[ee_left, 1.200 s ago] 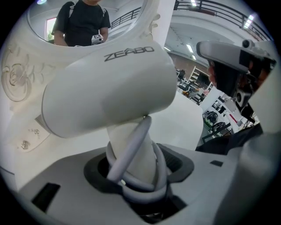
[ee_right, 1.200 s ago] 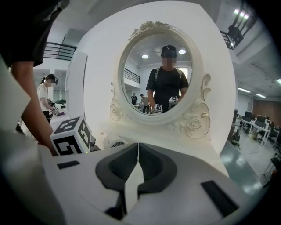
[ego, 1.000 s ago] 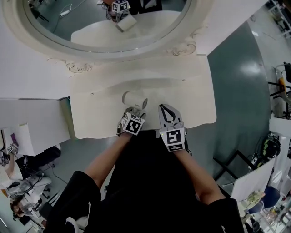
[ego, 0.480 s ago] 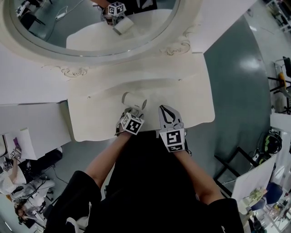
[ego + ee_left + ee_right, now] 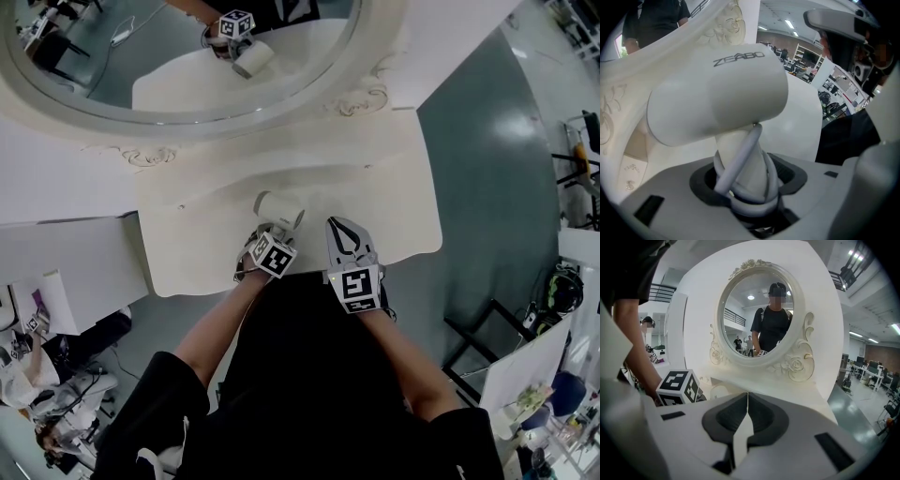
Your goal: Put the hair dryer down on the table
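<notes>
Little is found changed against the frame of a second ago. The marker cube (image 5: 273,255) on the left gripper (image 5: 264,232) is seen rolled slightly. The hair dryer (image 5: 278,208) is kept at the same spot, close behind the front edge of the table (image 5: 394,192) and a little left of its middle. The whole table is shown shifted slightly toward the upper left of the head view.

The dryer's handle, with the cord (image 5: 740,157) wound round it, is pinched between the fingers of the left gripper (image 5: 746,187). The barrel is held out beyond them toward the mirror (image 5: 122,66). Whether the barrel is resting on the surface cannot be told. The fingers of the right gripper (image 5: 343,227) are pressed together with nothing between them. It is held over the front edge, just beside the left gripper and apart from the dryer.

Bare surface is left on both sides of the dryer, out to the left and right edges, and behind it up to the foot of the mirror. Beyond the right edge, open floor (image 5: 487,141) is seen.
</notes>
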Demonstrator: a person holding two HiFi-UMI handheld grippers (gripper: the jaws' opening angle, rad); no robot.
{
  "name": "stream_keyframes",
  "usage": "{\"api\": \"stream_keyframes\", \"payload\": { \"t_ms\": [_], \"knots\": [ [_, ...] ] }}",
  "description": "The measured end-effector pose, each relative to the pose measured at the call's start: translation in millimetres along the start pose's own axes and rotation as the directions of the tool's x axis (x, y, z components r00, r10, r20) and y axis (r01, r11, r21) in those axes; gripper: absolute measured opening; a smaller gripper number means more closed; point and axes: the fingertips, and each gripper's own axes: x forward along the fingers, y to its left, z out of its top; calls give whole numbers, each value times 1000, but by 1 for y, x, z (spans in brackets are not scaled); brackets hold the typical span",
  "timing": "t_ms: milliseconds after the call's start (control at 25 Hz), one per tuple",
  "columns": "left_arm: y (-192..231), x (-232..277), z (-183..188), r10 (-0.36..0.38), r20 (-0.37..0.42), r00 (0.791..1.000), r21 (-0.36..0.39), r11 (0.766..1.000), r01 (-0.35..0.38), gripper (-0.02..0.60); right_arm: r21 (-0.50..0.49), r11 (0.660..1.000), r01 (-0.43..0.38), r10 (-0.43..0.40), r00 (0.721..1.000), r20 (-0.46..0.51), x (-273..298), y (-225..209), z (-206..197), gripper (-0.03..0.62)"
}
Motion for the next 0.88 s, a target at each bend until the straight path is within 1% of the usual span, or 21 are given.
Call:
{"api": "stream_keyframes", "payload": {
  "t_ms": [240,360,480,680,800,880],
  "knots": [
    [1,4,-2,-16,-25,1000,15,1000,17,246,-33,999,14,-14,1000,-6,2,-3,1,20],
    [1,6,-2,-42,-47,998,39,998,44,246,-32,999,26,-26,1000,-9,3,-7,2,20],
    [0,6,-1,-69,-90,994,71,995,75,245,-27,999,23,-22,1000,4,5,-8,5,20],
    [1,6,-2,-85,-141,986,128,986,104,245,-23,999,23,-23,1000,2,8,-8,7,20],
    [0,4,-3,-100,-167,981,142,982,124,245,-16,1000,22,-21,1000,3,10,-8,7,20],
    [0,5,-4,-92,-179,980,159,980,121,247,-5,1000,22,-22,1000,4,9,-8,7,20]
  ]
}}
